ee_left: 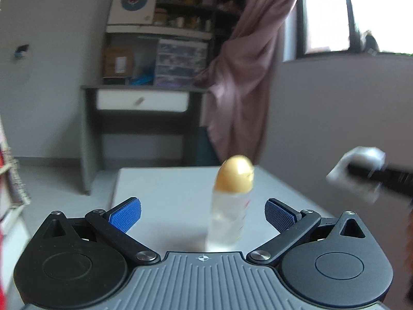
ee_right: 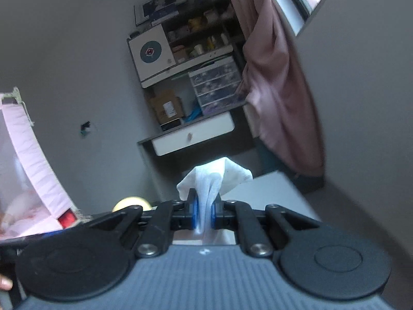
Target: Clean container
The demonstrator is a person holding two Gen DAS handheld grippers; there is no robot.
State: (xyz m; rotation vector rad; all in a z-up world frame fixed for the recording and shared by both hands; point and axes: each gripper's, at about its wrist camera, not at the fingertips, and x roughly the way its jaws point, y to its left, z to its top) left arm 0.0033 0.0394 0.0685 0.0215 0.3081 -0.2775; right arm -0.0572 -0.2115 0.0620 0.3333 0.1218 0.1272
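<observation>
A clear bottle (ee_left: 227,217) with a gold egg-shaped cap (ee_left: 236,174) stands upright on the white table (ee_left: 170,188). My left gripper (ee_left: 202,214) is open wide, its blue pads (ee_left: 126,217) apart on either side of the bottle and not touching it. My right gripper (ee_right: 204,213) is shut on a white cloth (ee_right: 214,178), which bunches up above its pads. In the left wrist view that cloth (ee_left: 361,170) shows blurred at the right, raised above the table. The gold cap (ee_right: 131,204) peeks over the right gripper's left linkage.
A grey desk (ee_left: 139,95) with a white drawer and shelves of boxes stands against the far wall. A pink curtain (ee_left: 247,77) hangs beside a window (ee_left: 361,13). A pink-trimmed basket (ee_right: 33,170) sits at the left of the right wrist view.
</observation>
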